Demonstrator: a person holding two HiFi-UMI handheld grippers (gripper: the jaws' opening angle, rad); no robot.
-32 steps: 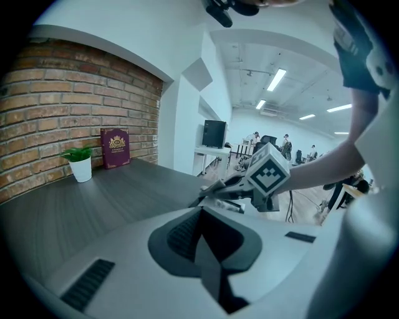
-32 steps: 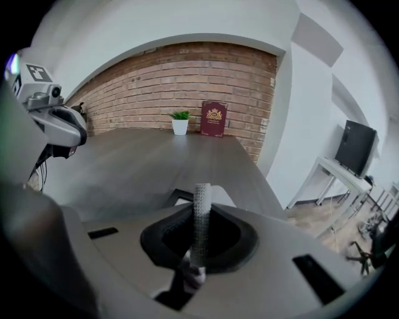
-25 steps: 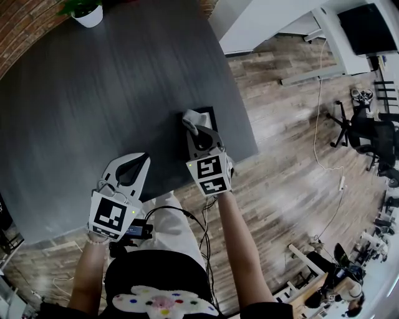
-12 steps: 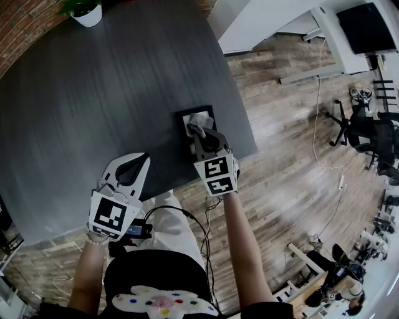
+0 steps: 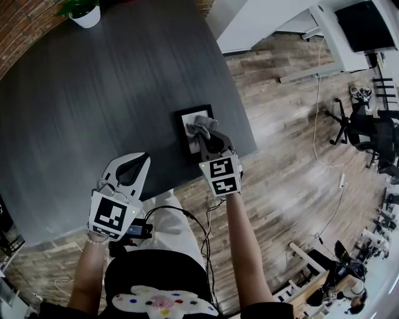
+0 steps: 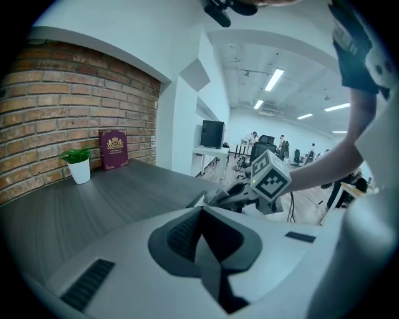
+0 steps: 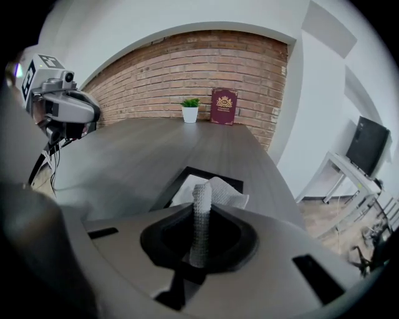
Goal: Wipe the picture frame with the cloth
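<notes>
A black picture frame (image 5: 185,122) with a white inside lies flat on the dark table near its right edge. A grey-white cloth (image 5: 201,125) rests on the frame's right part. My right gripper (image 5: 203,133) is shut on the cloth; in the right gripper view a strip of cloth (image 7: 200,219) runs between the closed jaws, with the bunched end over the picture frame (image 7: 181,179). My left gripper (image 5: 141,161) hangs over the table's near edge, shut, with nothing in it. In the left gripper view its jaws meet on nothing, and the right gripper's marker cube (image 6: 270,177) shows ahead.
A potted plant (image 5: 85,11) and a maroon book (image 7: 223,106) stand at the table's far end by a brick wall (image 7: 162,75). The table edge (image 5: 246,118) runs just right of the frame, above wooden floor. A white desk (image 5: 274,19) and an office chair (image 5: 368,134) lie to the right.
My right gripper has dragged the cloth rightward across the frame and slightly toward me, uncovering more of the frame's left side. The left gripper has not moved.
</notes>
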